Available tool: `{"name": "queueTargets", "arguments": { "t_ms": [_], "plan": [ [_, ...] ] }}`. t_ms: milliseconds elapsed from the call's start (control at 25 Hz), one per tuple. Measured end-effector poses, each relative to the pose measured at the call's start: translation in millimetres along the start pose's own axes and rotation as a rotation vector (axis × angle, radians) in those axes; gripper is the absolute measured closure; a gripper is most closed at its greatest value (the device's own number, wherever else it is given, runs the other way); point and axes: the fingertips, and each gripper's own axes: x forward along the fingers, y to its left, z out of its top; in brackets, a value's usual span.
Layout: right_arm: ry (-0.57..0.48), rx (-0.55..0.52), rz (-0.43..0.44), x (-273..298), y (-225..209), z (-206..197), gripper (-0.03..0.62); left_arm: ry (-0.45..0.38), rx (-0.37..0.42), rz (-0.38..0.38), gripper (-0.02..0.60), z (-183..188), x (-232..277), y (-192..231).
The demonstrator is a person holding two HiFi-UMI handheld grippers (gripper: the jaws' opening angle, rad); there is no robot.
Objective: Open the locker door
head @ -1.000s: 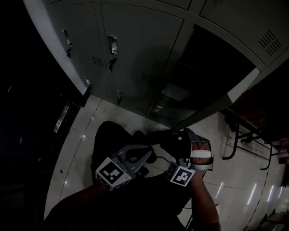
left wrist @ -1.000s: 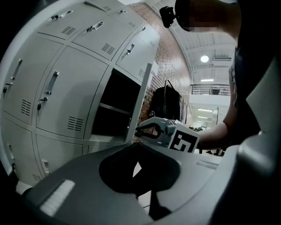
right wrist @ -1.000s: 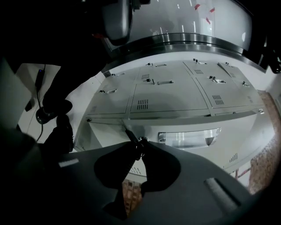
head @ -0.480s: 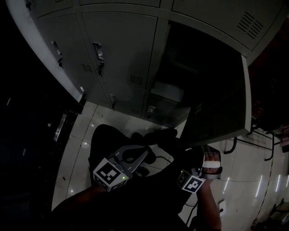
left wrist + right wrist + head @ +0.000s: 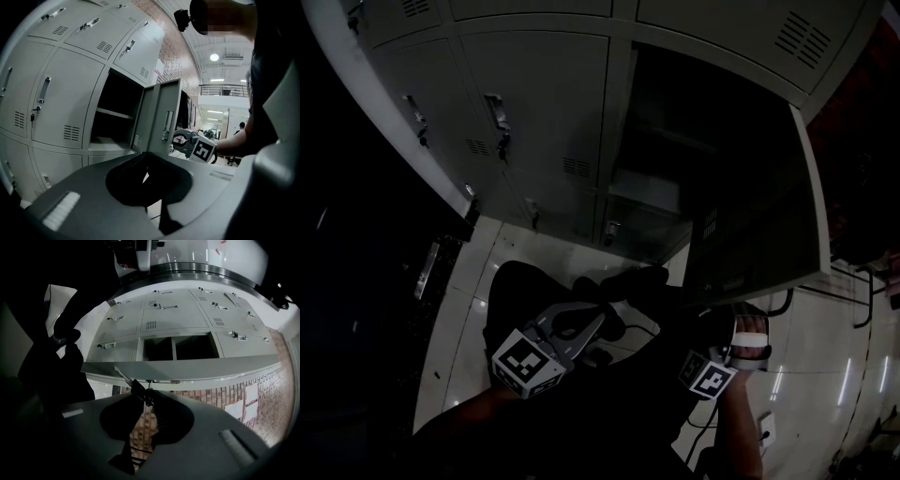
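Observation:
The grey locker door (image 5: 759, 234) stands swung out to the right, and the dark compartment (image 5: 675, 141) with its shelf is exposed. My right gripper (image 5: 748, 326) sits at the door's lower outer edge. In the right gripper view its jaws (image 5: 143, 397) are opening, with the door's handle and key (image 5: 138, 386) right at their tips and a slim gap showing between them. The left gripper view shows that gripper (image 5: 177, 139) beside the door handle (image 5: 167, 125). My left gripper (image 5: 602, 321) hangs low near my body, shut on nothing (image 5: 144, 164).
Closed lockers (image 5: 534, 103) with handles fill the wall to the left of and above the open one. A shiny tiled floor (image 5: 534, 248) lies below, with metal furniture legs (image 5: 787, 305) at the right. Dark equipment (image 5: 431, 267) lies along the left wall.
The door has swung further out to the right, from edge-on to facing me. My right gripper has moved right with it. The left gripper has stayed put.

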Motion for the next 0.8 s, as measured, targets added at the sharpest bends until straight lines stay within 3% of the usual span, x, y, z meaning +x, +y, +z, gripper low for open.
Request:
{"name": "queueTargets", "arguments": {
  "t_ms": [120,280,360,480,520,640,800],
  "plan": [
    [-0.014,0.055,0.004,-4,-10,0,0.477,0.001,0.012,0.001,0.569,3,1,-1],
    [-0.009,0.270,0.087,-26,-14,-17,0.465,0.005,0.018,0.006,0.569,2,1,-1],
    [-0.012,0.409,0.142,-40,-10,-25,0.478,0.003,0.017,0.001,0.570,2,1,-1],
    [-0.037,0.583,0.203,-61,-11,-25,0.547,0.001,0.016,-0.007,0.570,2,4,-4],
    [-0.064,0.645,0.230,-67,-12,-19,0.581,0.002,0.015,-0.008,0.569,1,4,-5],
    [-0.179,0.837,0.330,-81,-12,11,0.591,0.002,0.018,-0.011,0.569,1,4,-7],
    [-0.348,0.922,0.445,-89,-14,65,0.592,0.003,0.015,-0.010,0.569,2,4,-7]
  ]
}}
